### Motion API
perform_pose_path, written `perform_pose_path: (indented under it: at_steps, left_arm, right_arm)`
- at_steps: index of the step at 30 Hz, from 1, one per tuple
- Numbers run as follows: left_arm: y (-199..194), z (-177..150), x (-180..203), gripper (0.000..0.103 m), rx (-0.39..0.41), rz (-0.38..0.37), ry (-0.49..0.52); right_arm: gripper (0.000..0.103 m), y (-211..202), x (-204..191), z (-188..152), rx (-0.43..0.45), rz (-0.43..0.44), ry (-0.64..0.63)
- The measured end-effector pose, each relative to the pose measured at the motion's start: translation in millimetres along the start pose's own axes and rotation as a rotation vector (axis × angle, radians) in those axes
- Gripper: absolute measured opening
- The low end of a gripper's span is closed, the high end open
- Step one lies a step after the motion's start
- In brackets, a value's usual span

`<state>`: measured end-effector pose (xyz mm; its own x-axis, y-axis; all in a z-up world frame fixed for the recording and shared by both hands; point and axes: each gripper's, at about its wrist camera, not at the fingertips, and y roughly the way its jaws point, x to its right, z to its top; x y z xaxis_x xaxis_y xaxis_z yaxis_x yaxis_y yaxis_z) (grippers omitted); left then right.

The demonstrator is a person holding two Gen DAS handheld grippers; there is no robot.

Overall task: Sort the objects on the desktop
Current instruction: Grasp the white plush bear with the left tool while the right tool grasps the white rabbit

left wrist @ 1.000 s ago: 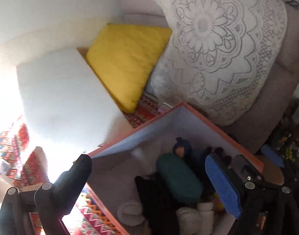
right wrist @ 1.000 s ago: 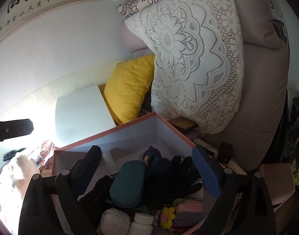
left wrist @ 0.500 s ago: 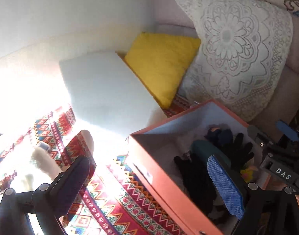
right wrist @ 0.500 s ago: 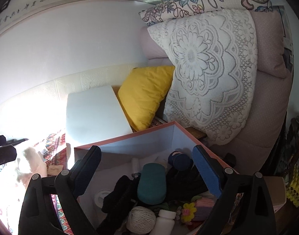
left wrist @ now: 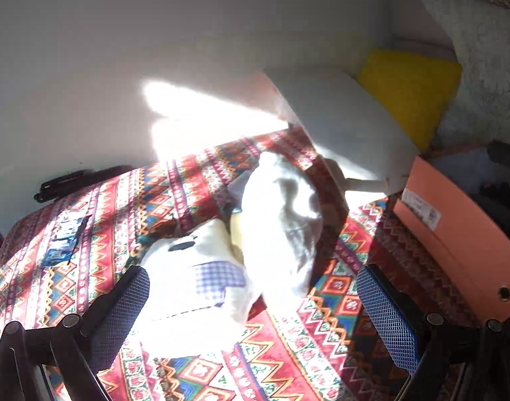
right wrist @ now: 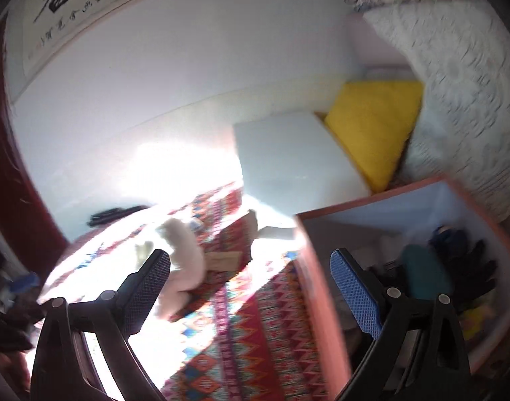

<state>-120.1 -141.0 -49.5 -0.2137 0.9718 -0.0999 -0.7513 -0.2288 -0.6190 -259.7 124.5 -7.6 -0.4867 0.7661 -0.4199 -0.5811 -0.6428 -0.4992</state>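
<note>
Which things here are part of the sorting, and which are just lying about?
Job:
- orange box, already holding black gloves and a teal case
- white cloth pile on the patterned tablecloth
- left gripper, open
- right gripper, open

Lying about:
- yellow cushion
- lace cushion
- white block

Both views have swung leftward, away from the orange box. A second ago the left tongs [left wrist: 251, 300] hung spread over the box's contents; now they hang, just as wide, over the white plush toy [left wrist: 255, 250] lying in the sunlit middle of the patterned desk [left wrist: 322, 344], with the orange box [left wrist: 455, 234] pushed to the right edge of that view. The right tongs [right wrist: 250, 287], then centred over the box's inside, now straddle its left wall [right wrist: 322, 300], and their picture is motion-blurred.
</note>
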Motion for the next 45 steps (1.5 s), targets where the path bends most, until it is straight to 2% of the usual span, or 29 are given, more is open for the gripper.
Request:
perform_pose_path:
  at_steps: [2,5,8,11,16,20,23,26,30,32,34,38,43,44,45]
  left_arm:
    - [12,-20,-5,0.102,-0.026,0.030,0.032]
    - [37,-43,-2,0.102,-0.063,0.078,0.087]
    - [62,-57,-3,0.102,-0.083,0.134,0.130]
    - [84,-61,-2,0.102,-0.092,0.201,0.177]
    - [117,-59,4,0.102,-0.088,0.284,0.268]
    - [140,-50,13,0.102,-0.077,0.294,0.337]
    - [167,-43,16,0.103,-0.095,0.321,0.381]
    - [192,-43,14,0.100,-0.119,0.363,0.402]
    - [171,-36,-2,0.087,-0.090,0.301,0.270]
    - [153,-32,-15,0.086,-0.078,0.262,0.177]
    - [136,-32,-25,0.085,-0.070,0.254,0.117]
    - [95,-29,-29,0.085,-0.030,0.257,0.073]
    - [50,-16,-26,0.085,0.042,0.247,0.043]
    - [41,-12,-24,0.085,0.056,0.238,0.032]
    - [34,-9,-21,0.085,0.065,0.229,0.023]
  right_arm:
    - [0.100,31,1,-7,-0.091,0.152,0.125]
    - [0.101,76,-7,-16,-0.200,0.235,0.248]
    - [0.101,115,-23,-15,-0.255,0.262,0.299]
    - [0.101,151,-46,-8,-0.273,0.255,0.306]
    - [0.102,206,-85,-7,-0.276,0.135,0.231]
    - [0.103,244,-84,-33,-0.335,-0.059,0.196]
    - [0.103,257,-63,-48,-0.363,0.017,0.235]
    - [0.102,252,-36,-47,-0.384,0.117,0.342]
    - [0.089,240,4,-48,-0.408,0.244,0.519]
    - [0.084,231,22,-47,-0.410,0.287,0.602]
    - [0.079,220,32,-43,-0.400,0.317,0.648]
    - [0.074,199,47,-32,-0.371,0.386,0.709]
    - [0.070,169,51,-17,-0.326,0.513,0.753]
    - [0.068,163,51,-14,-0.319,0.537,0.760]
    - [0.061,158,52,-13,-0.315,0.559,0.766]
